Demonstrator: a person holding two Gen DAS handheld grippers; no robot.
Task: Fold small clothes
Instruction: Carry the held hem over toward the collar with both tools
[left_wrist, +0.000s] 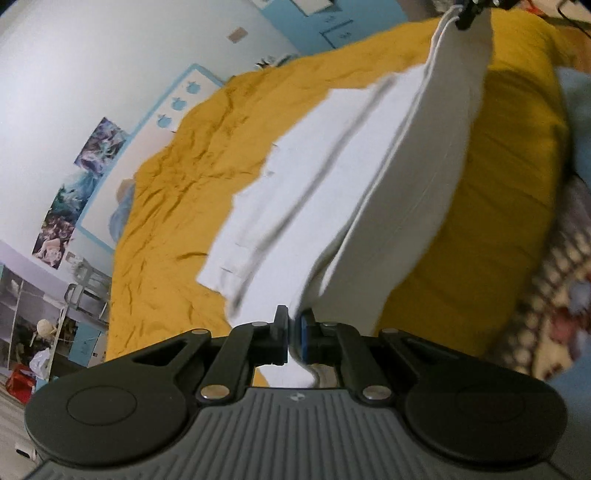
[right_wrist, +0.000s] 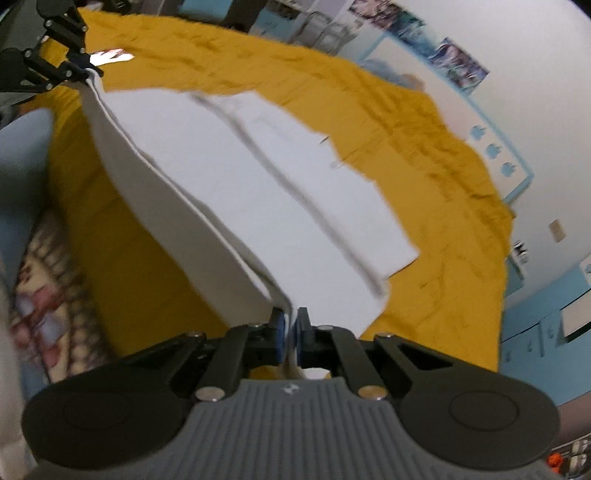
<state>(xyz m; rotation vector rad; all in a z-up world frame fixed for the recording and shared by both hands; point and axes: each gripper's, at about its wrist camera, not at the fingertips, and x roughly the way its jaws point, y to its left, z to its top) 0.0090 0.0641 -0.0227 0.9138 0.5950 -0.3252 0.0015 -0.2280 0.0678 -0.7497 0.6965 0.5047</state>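
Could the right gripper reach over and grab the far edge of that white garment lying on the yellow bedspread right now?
Probably not yet: the right gripper is shut on a near corner of the white garment, as is the left gripper. Nothing lies across the yellow bedspread, but it must let go first.

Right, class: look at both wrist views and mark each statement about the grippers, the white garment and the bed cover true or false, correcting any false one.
1. The left gripper has its jaws shut on the white garment. True.
2. The right gripper is open and holds nothing. False: its jaws are also shut on the garment.
3. The garment lies over a blue cover. False: the bed cover under it is mustard yellow.
4. The held edge is raised, while the far part of the garment rests on the cover. True.
5. Posters hang on the wall beyond the bed. True.
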